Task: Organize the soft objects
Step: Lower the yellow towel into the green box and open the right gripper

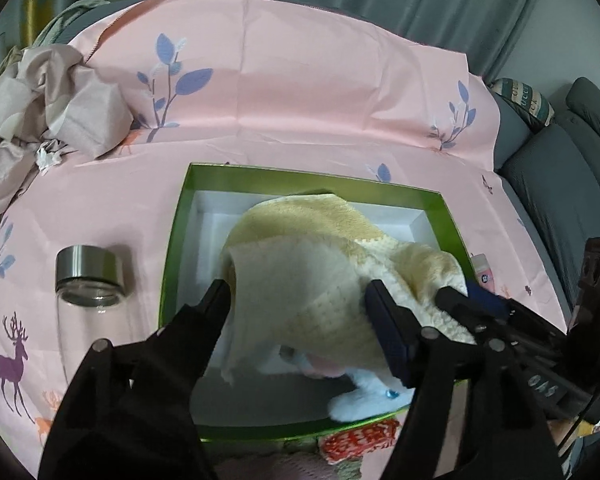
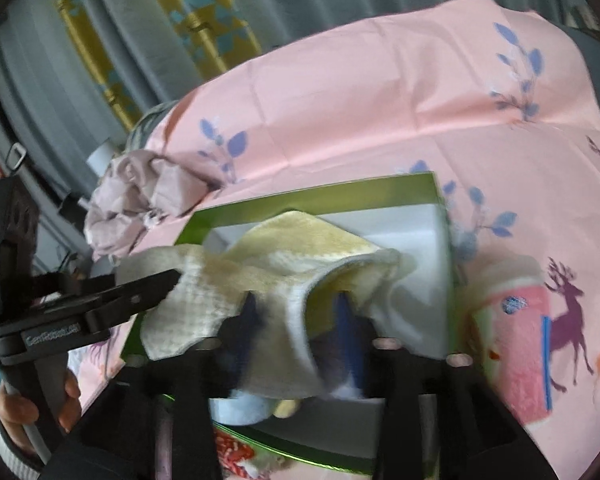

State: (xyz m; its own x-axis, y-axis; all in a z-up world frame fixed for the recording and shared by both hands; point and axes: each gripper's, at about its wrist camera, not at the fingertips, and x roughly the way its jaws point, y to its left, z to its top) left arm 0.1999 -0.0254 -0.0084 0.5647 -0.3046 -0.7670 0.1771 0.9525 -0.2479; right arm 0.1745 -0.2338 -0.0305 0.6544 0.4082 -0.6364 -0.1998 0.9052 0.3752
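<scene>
Towel: your cream and yellow towel (image 1: pixel 308 280) hangs bunched over the green box (image 1: pixel 172 240), its lower edge inside.
Left gripper: your left gripper (image 1: pixel 296 296) stands open, fingers either side of the towel's fold, not pinching.
Right gripper: your right gripper (image 2: pixel 300 312) is open too, with towel draped between its fingers.
Box: sits mid-way on the pink cloth (image 1: pixel 300 92), nearer its front edge.
Bottle: a steel-capped glass bottle (image 1: pixel 88 280) lies left of the box.

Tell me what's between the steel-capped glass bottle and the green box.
Nothing but a bare strip of the pink deer-print cloth; the bottle lies apart from the green box. The left wrist view shows it.
</scene>
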